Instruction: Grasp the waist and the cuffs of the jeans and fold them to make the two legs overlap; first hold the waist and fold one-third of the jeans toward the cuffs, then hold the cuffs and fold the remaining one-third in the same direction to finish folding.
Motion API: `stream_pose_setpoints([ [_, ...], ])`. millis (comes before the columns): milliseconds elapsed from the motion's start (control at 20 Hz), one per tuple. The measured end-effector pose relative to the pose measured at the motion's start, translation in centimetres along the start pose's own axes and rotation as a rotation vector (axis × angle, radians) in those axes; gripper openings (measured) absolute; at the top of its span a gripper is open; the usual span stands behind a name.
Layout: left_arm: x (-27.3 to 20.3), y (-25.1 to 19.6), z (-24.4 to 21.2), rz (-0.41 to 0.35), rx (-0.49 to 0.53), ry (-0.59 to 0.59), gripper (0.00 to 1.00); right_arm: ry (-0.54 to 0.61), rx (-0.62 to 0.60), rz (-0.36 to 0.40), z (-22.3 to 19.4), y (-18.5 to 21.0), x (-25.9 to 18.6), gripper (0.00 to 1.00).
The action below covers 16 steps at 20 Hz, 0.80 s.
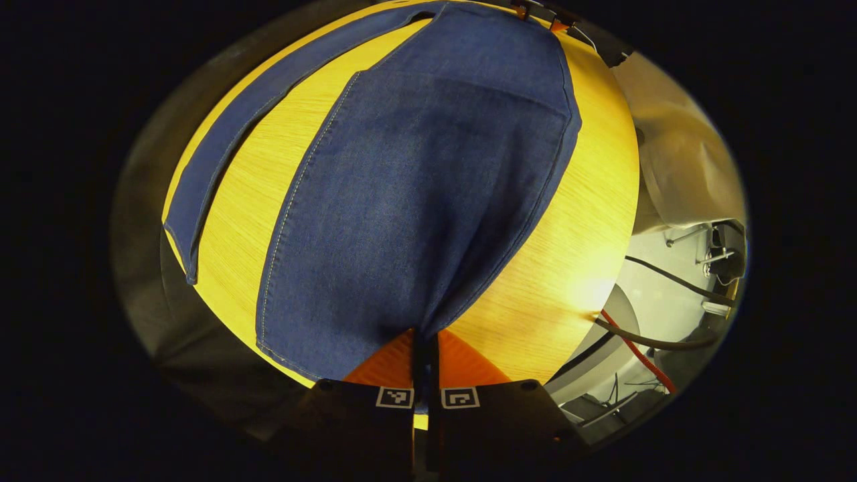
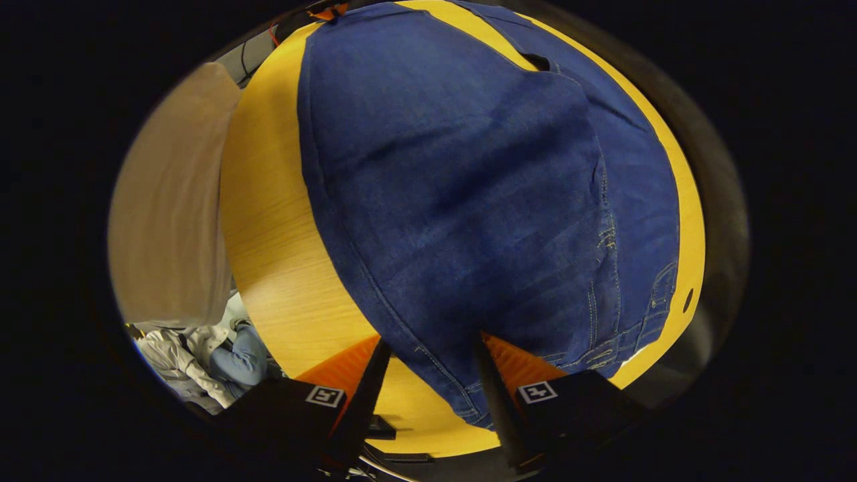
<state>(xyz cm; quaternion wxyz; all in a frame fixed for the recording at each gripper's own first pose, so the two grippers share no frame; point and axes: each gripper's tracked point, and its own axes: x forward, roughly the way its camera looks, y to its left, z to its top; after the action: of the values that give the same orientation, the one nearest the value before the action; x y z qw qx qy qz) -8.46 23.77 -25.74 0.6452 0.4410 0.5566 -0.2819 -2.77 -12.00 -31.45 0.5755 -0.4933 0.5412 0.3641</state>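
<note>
On my left side, in the left gripper view, I see the far leg (image 1: 221,154) of the jeans (image 1: 422,201) lying as a long narrow strip on the yellow wooden table (image 1: 562,268), apart from the wide near leg, with bare wood between them. The near leg runs from the top of the picture down to my left gripper (image 1: 424,355), and there the cloth gathers into a point between the two fingers. The fingers stand almost together with the denim pinched between them, so I judge this gripper is clenched on the cuff end of the near leg. I believe it holds this corner so that the leg can be carried across onto the other one. Further right in the same view, past the table edge, there are cables (image 1: 643,335) on a pale floor. In the right gripper view, a beige blurred shape (image 2: 174,201) stands at the left beside the table (image 2: 274,221), and I cannot tell what it is. In the middle, the broad upper part of the jeans (image 2: 469,201) lies on the table, with the stitched waist part (image 2: 636,314) toward the right edge. My right gripper (image 2: 428,375) has its fingers spread apart, and the denim edge hangs down between them; I see a gap to the cloth at the left finger, so I take this gripper as released, placed around the waist edge and ready to close. To my judgement the legs do not overlap yet, so the first fold is at its beginning.
</note>
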Motion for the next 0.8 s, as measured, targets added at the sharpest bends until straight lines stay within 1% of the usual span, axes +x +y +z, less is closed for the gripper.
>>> stream_pose_setpoints([
  [50, 0.0, 0.0, -0.1, -0.001, 0.003, 0.0, 0.01, 0.005, 0.006, -0.001, 0.0, 0.0, -0.2, 0.69],
  [150, 0.1, 0.0, 0.0, -0.003, 0.006, 0.001, 0.01, 0.018, -0.005, -0.002, 0.1, -0.2, -0.1, 0.66],
  [250, 0.0, 0.0, 0.0, -0.009, 0.003, -0.001, 0.01, 0.007, -0.009, -0.016, 0.1, -0.7, 0.0, 0.65],
  [350, 0.0, 0.0, -0.1, -0.014, 0.002, 0.0, 0.02, 0.001, 0.009, -0.041, 0.3, -1.7, 0.0, 0.42],
  [400, 0.0, 0.0, 0.0, -0.015, 0.004, 0.0, 0.01, 0.001, 0.007, -0.044, 0.4, -1.8, -0.2, 0.3],
  [450, 0.0, 0.0, 0.0, -0.016, 0.007, 0.0, 0.01, 0.001, 0.0, -0.045, 0.2, -1.8, 0.1, 0.24],
  [500, 0.1, 0.0, -0.1, -0.016, 0.006, 0.0, 0.01, -0.004, -0.009, -0.058, 0.3, -2.0, 0.1, 0.23],
  [550, 0.0, 0.0, -0.1, -0.016, 0.006, 0.002, 0.01, -0.004, -0.006, -0.062, 0.2, -2.0, 0.1, 0.14],
  [650, -0.3, -0.1, 0.0, -0.021, 0.015, 0.013, 0.01, -0.009, -0.016, -0.081, 0.3, -2.2, -0.3, 0.12],
  [700, -0.2, -0.1, -0.1, -0.022, 0.025, 0.017, 0.0, -0.005, -0.026, -0.089, 0.0, -2.2, 0.1, 0.07],
  [750, 0.1, -0.1, -0.1, -0.023, 0.031, 0.021, 0.0, -0.005, -0.038, -0.096, 0.1, -2.3, 0.0, 0.05],
  [800, 0.0, -0.1, -0.1, -0.023, 0.033, 0.027, 0.0, 0.0, -0.042, -0.089, -0.2, -2.0, 0.3, 0.04],
])
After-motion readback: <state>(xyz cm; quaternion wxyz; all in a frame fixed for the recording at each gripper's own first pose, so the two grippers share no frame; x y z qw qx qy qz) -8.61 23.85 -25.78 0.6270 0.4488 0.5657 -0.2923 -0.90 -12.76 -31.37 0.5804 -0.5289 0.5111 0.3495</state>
